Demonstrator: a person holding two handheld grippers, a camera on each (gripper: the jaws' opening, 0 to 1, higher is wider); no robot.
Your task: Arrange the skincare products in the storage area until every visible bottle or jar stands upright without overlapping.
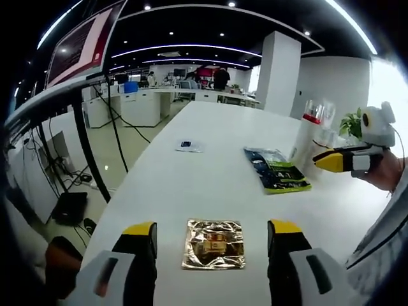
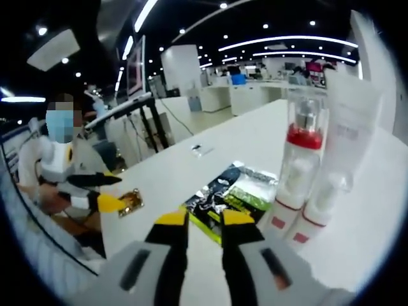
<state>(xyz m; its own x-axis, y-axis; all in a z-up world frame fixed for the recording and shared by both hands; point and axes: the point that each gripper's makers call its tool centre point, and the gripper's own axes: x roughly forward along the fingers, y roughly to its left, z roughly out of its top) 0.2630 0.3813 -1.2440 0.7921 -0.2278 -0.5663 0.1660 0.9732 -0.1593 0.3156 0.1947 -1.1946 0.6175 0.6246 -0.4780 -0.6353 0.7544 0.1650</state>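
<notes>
- Left gripper (image 1: 212,237): jaws spread wide, nothing between them, low over the white table (image 1: 210,134). The gold foil sachet (image 1: 214,243) lies flat on the table in the gap between the jaw tips, not touched by either.
- Right gripper (image 2: 204,221): jaws a narrow gap apart, empty, tips just short of the dark and green sachet (image 2: 231,193) lying flat.
- Right gripper view alone gives bottle detail: two clear pump bottles, the red-collared bottle (image 2: 298,159) and the second bottle (image 2: 324,197) just beside it, both upright; a white tube (image 2: 352,121) stands upright behind them.
- Same view: the left gripper sits at the left, held near a seated person (image 2: 64,166).
- Left gripper view alone shows a small blue packet (image 1: 188,145) farther up the table, well apart from the sachets.
- Far: office desks (image 1: 153,102).
</notes>
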